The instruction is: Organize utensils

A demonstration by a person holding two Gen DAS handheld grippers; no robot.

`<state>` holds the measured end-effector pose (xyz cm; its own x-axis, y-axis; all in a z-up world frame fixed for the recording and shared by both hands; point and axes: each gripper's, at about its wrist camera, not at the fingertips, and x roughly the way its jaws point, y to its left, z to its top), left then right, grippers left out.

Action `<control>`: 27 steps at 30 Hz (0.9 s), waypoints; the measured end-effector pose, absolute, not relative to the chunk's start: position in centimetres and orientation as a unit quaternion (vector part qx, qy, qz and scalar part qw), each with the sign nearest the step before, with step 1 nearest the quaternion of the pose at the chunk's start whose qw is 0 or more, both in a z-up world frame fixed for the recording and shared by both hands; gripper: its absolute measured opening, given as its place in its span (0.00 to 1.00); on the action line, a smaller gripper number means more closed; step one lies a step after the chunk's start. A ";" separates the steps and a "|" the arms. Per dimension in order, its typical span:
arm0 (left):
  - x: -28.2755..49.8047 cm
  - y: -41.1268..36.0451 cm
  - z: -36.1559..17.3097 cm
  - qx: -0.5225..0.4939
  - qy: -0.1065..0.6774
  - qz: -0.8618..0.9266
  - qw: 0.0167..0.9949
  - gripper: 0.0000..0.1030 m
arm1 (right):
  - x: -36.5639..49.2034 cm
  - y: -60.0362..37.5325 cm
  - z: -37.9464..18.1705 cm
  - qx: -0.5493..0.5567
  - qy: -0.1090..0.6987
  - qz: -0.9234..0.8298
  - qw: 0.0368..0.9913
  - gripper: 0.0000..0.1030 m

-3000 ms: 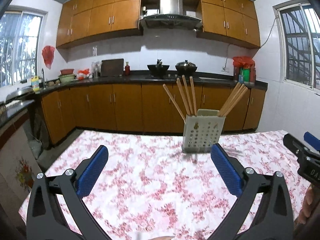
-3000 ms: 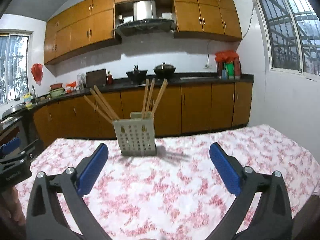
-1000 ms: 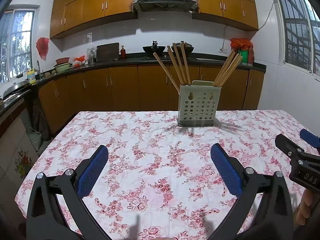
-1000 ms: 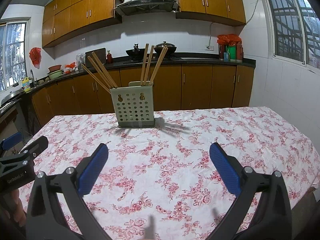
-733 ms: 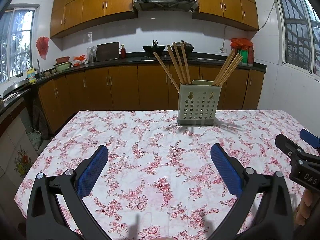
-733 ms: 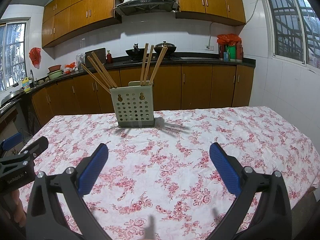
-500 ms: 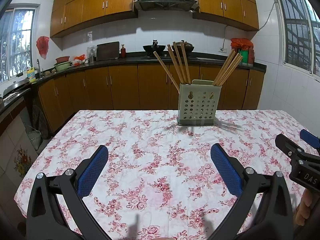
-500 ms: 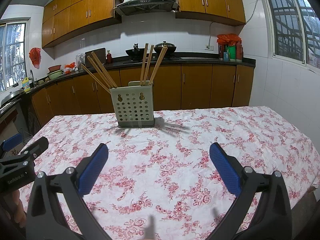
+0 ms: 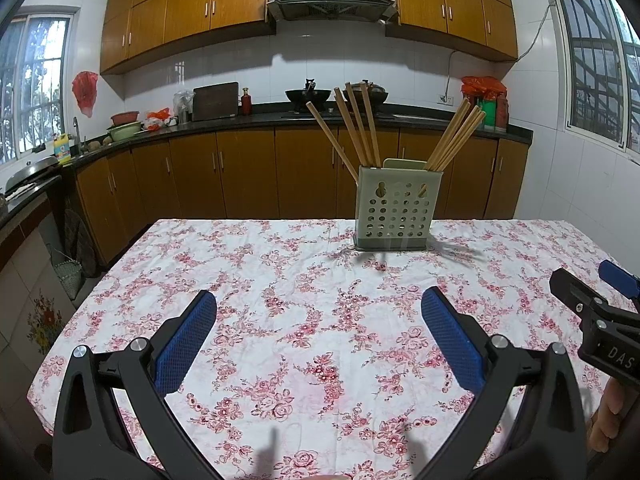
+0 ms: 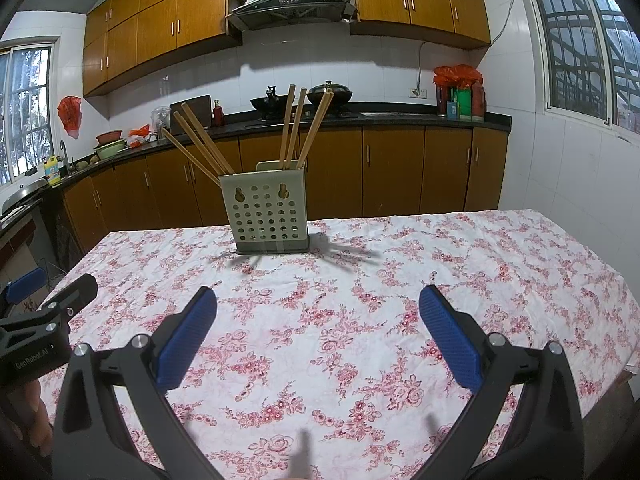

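The table, covered by a pink-flowered cloth, was seen to hold only the perforated utensil holder, which stood upright near the far edge, well apart from both grippers. The chopsticks were found already sorted into it, one bundle leaning left and another leaning right from a separate compartment. The left gripper was held low over the near part of the cloth with its blue pads spread wide and nothing between them; the right gripper was held likewise, wide apart and empty. Nothing loose was left on the cloth, so the task was judged nearly or fully done. The step in hand, a withdrawal, would be done well if both tools were kept low, level and clear of the holder, so that the leaning sticks were not knocked. Compared with three seconds earlier, both cameras had been pulled back and tilted down, so more cloth was shown before the holder; over the last second almost nothing had been altered
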<state>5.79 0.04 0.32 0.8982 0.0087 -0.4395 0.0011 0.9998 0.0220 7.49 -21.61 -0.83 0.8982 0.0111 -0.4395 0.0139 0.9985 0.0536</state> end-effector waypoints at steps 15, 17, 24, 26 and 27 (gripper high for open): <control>5.8 0.1 0.3 0.010 0.226 0.001 0.974 0.98 | 7.5 -21.6 -0.8 0.028 0.225 -0.001 0.974 0.96; 5.8 0.1 0.3 0.010 0.226 0.002 0.974 0.98 | 7.5 -21.6 -0.8 0.028 0.226 -0.001 0.974 0.96; 5.8 0.1 0.3 0.010 0.226 0.001 0.974 0.98 | 7.5 -21.6 -0.8 0.029 0.226 -0.001 0.974 0.96; 5.8 0.2 0.3 0.010 0.225 0.002 0.974 0.98 | 7.5 -21.7 -0.8 0.028 0.226 -0.001 0.974 0.96; 5.8 0.1 0.3 0.010 0.225 0.002 0.974 0.98 | 7.5 -21.6 -0.8 0.028 0.226 0.000 0.974 0.96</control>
